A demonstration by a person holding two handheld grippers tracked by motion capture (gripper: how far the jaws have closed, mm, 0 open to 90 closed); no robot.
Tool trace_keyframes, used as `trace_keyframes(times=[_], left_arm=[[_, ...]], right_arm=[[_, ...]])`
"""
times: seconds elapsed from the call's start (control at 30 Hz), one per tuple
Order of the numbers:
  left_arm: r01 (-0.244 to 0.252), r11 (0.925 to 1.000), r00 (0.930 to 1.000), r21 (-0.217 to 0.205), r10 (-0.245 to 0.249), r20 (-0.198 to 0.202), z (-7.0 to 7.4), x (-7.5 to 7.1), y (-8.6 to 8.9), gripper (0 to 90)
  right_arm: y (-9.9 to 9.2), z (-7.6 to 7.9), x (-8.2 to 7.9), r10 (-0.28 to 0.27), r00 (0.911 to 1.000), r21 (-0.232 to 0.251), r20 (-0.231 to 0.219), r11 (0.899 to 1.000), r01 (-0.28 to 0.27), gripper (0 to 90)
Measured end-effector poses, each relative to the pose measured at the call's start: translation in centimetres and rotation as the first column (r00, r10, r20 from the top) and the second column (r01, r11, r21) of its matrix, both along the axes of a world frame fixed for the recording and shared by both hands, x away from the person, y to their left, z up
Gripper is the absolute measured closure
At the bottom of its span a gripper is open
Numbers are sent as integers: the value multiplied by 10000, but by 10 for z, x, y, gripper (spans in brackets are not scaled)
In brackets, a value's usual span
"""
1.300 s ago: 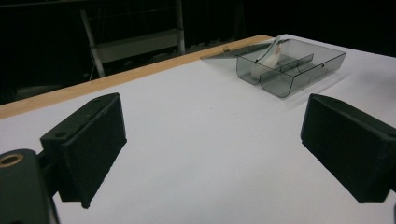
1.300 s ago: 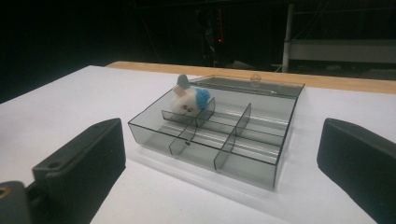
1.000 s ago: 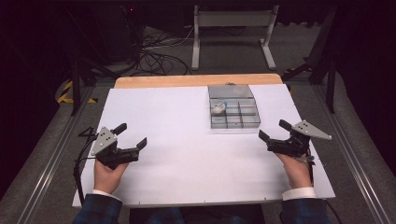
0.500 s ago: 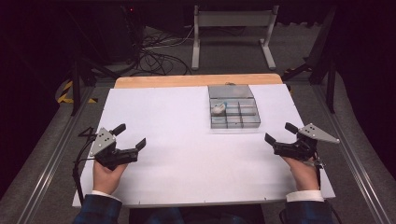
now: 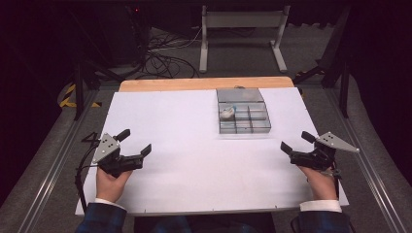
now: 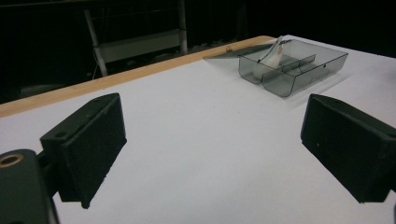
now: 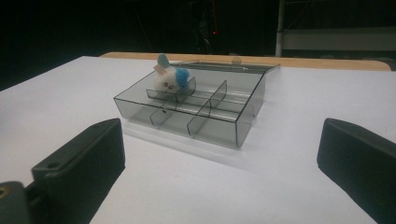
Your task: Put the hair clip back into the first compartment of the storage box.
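Observation:
A clear grey compartment box (image 5: 252,127) sits on the white table sheet (image 5: 184,126) at the back right, its lid lying open behind it. A small white plush toy with blue parts (image 5: 227,113) rests in a back left compartment. My left gripper (image 5: 135,141) is near the front left, open and holding nothing, far from the box. My right gripper (image 5: 296,141) is open and holding nothing at the front right, a short way in front of the box. The left gripper view shows the box (image 6: 299,74) and toy (image 6: 273,55) far off beyond my left gripper (image 6: 212,140). In the right gripper view, my right gripper (image 7: 219,158) faces the box (image 7: 187,128) and toy (image 7: 169,79).
A wooden strip (image 5: 204,83) runs along the table's far edge. Behind it stand a grey metal frame (image 5: 241,22) and loose cables (image 5: 163,60) on the floor. Metal rails (image 5: 53,165) flank both sides of the table.
My right gripper has drifted a little to the right and towards the near edge, away from the box. The left gripper has hardly moved. Both stay open.

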State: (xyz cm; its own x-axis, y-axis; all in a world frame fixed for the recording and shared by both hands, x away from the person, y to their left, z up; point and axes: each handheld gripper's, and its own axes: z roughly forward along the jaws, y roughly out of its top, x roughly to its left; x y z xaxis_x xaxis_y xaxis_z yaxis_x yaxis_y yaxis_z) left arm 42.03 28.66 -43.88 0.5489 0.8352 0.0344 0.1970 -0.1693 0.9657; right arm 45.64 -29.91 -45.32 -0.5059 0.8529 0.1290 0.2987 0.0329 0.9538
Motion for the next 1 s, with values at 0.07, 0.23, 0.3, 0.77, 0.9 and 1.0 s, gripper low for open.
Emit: trace_keyframes(times=[0.07,0.23,0.3,0.77,0.9,1.0], left_arm=[[-24,10000,10000,-31,24,14,0,0,0,72],[-18,10000,10000,-15,18,2,0,-1,1,73],[-15,10000,10000,-24,14,-17,0,0,1,72],[19,10000,9999,4,-19,-105,-1,-1,3,73],[-12,10000,9999,-22,12,-115,-1,-1,4,73],[-6,10000,10000,-62,6,-99,-1,-1,3,72]], right_arm=[[-1,-1,-1,-56,10000,-50,-20,10000,56,16],[-5,-7,-3,-103,9998,-103,-156,9999,101,16],[-7,-7,-3,-150,9998,-107,-159,9998,149,16],[-2,-10,-2,-27,9999,-610,-166,9981,17,16],[-3,-10,-2,-45,9999,-585,-110,9983,39,16],[-5,-10,-1,-39,10000,-515,-46,9987,36,16]])
